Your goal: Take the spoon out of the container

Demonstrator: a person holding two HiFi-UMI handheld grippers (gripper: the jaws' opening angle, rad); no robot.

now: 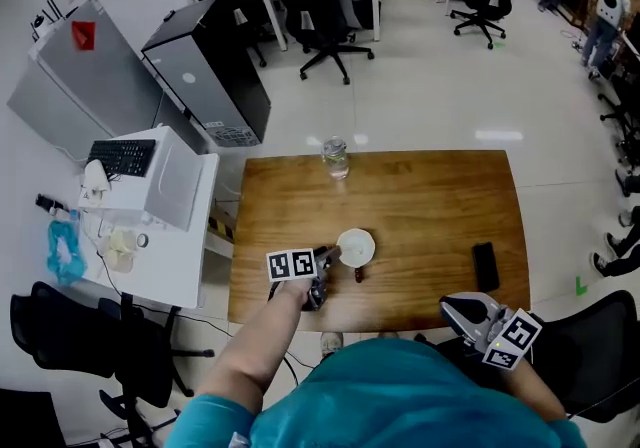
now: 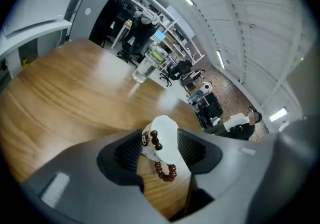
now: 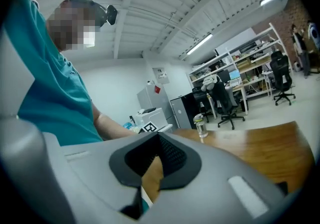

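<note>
Spoon [image 1: 359, 276], small & brown w/ a beaded handle, is lying on the wooden surface [image 1: 430, 206]. It's out of the white container [image 1: 355, 247] & just beside it on the person's side. Left gripper [image 2: 160, 137] is hovering low over that spot w/ its jaws standing wide apart. Container & spoon are sitting btwn the pads, but neither pad is pressing on anything, so it's holding nothing. Can't tell whether the spoon's far end is touching the container wall. Right gripper [image 3: 159, 143] is hanging off the near right edge of the surface, well apart from the container. Its jaws are meeting at the tips w/ nothing btwn them. Glass jar [image 1: 335, 158] is standing upright near the far edge, approx. in line w/ the container. Flat black object [image 1: 485, 266] is lying toward the right side, btwn container & right edge. Person in a teal top is leaning over the near edge.
</note>
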